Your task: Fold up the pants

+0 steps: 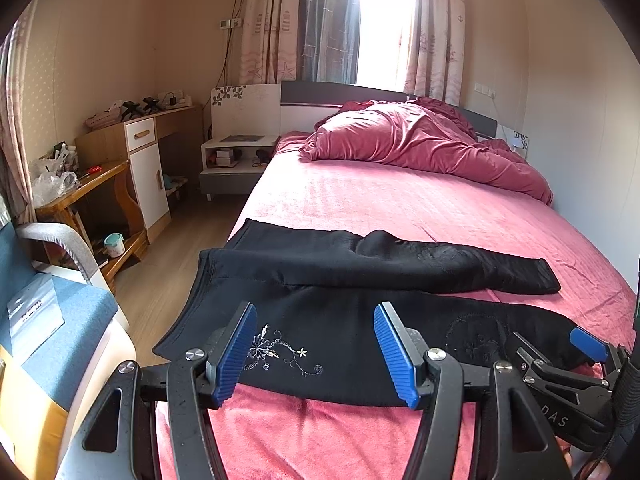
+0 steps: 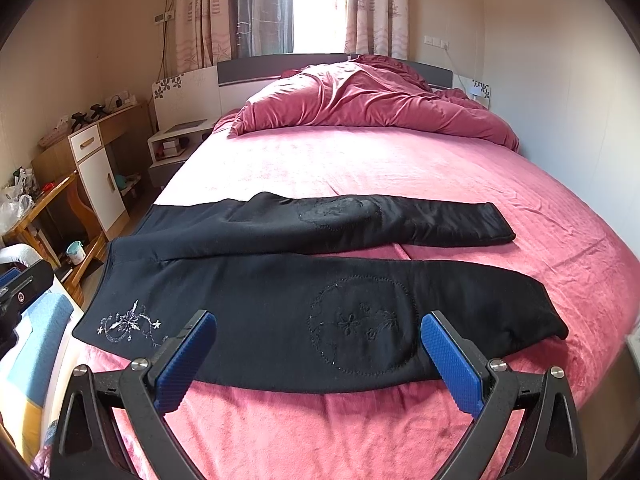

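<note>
Two grippers hung low over the near edge of the bed (image 2: pixel 400 168), both pointing toward the far headboard. The left gripper (image 1: pixel 316 354) had its blue fingers (image 1: pixel 236 354) spread wide and holding nothing, poised above the waistband end of the pants (image 1: pixel 360 332), beside the silver flower stitching (image 1: pixel 280 354). The right gripper (image 2: pixel 318 364) was likewise wide apart and empty, hovering over the near leg by the round stitched patch (image 2: pixel 362 326); whether either touched the cloth could not be told. One pair of black pants lay flat across the pink sheet, waist to the left hanging slightly past the bed's edge, two legs stretching right with a gap between them. One crumpled red quilt (image 2: pixel 360 100) sat at the far end, well apart. At the left stood one nightstand (image 1: pixel 236 160), one white-doored cabinet (image 1: pixel 146 168), a wooden table (image 1: pixel 92 196) and a blue-cushioned chair (image 1: pixel 60 320)
</note>
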A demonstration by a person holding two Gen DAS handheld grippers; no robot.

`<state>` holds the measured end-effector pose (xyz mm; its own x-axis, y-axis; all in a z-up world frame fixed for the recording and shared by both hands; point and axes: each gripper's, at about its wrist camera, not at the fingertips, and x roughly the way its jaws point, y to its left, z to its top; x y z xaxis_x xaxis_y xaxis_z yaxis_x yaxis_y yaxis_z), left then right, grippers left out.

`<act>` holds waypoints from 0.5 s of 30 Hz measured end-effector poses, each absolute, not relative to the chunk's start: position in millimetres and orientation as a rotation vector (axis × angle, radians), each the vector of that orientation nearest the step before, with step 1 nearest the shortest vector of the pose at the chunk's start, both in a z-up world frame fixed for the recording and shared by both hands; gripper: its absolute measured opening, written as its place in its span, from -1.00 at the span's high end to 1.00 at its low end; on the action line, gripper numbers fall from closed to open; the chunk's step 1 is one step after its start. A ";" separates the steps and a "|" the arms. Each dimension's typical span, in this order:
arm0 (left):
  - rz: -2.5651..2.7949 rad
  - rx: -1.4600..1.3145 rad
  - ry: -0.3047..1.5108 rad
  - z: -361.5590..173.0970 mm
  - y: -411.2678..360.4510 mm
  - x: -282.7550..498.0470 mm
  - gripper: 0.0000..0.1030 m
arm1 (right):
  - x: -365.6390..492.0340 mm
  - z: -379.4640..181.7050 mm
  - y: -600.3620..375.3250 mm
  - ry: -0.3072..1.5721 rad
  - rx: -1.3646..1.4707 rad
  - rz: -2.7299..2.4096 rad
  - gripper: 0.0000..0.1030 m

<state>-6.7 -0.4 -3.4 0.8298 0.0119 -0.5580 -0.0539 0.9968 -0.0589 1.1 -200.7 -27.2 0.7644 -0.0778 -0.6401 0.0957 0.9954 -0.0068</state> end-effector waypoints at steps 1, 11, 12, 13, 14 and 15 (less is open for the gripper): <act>0.035 -0.072 0.591 -3.5 -0.4 -6.6 -0.22 | 0.9 -27.3 -201.1 0.694 0.027 -0.094 -0.99; 0.031 -0.075 0.600 -5.0 2.6 -6.8 -0.22 | 1.5 -32.3 -203.7 0.713 0.040 -0.091 -0.99; 0.031 -0.075 0.603 -5.9 2.9 -6.9 -0.22 | 1.9 -33.5 -204.3 0.710 0.040 -0.092 -0.99; 0.032 -0.074 0.605 -6.5 3.0 -6.7 -0.22 | 2.3 -34.7 -205.1 0.710 0.040 -0.093 -0.99; 0.030 -0.076 0.609 -7.3 2.8 -6.3 -0.22 | 2.6 -36.2 -205.9 0.711 0.041 -0.094 -0.99; 0.028 -0.077 0.614 -8.5 3.1 -5.8 -0.22 | 2.8 -38.1 -207.0 0.711 0.043 -0.093 -0.99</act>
